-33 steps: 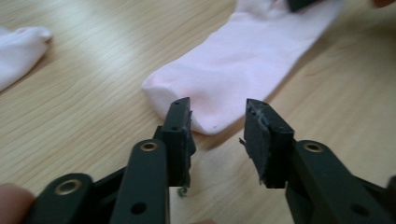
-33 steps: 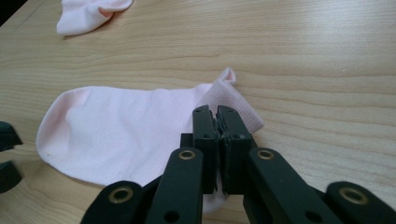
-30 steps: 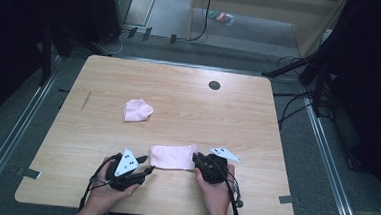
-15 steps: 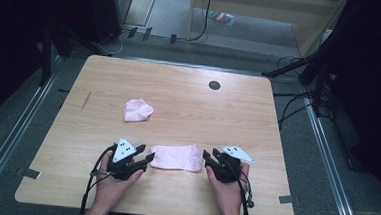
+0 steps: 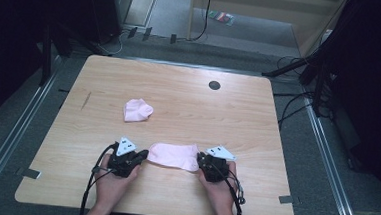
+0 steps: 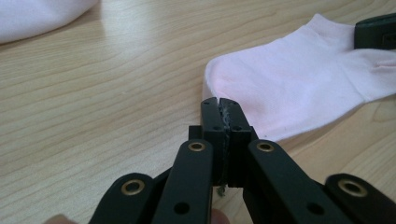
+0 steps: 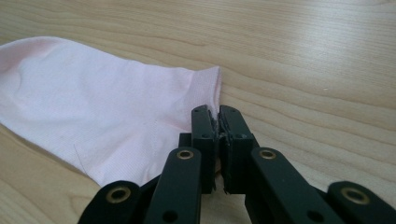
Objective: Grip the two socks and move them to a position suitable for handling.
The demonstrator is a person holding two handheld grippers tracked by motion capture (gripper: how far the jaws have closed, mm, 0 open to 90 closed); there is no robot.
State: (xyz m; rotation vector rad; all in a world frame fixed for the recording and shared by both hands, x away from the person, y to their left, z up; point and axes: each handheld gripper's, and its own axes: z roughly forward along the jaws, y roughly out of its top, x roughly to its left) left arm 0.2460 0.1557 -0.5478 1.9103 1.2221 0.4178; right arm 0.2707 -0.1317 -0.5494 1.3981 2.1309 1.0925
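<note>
A flat pink sock [image 5: 173, 155] lies near the table's front edge between my two grippers. My left gripper [image 5: 143, 156] is at its left, rounded toe end. In the left gripper view its jaws [image 6: 219, 100] have just been closing and now stand together on the edge of the sock [image 6: 299, 79]. My right gripper [image 5: 199, 163] is at the sock's right end. Its jaws [image 7: 218, 109] have just been closing too and pinch the cuff edge of the sock [image 7: 93, 107]. A second pink sock [image 5: 137, 109], bunched up, lies farther back on the left.
The wooden table [image 5: 218, 114] has a round black cable hole [image 5: 214, 85] near its back edge. Cables trail from both grippers over the front edge. The right gripper's black tip [image 6: 376, 30] shows at the far end of the sock in the left gripper view.
Both grippers have moved in to the sock's two ends and their jaws have closed on it. The sock and the bunched sock lie where they were.
</note>
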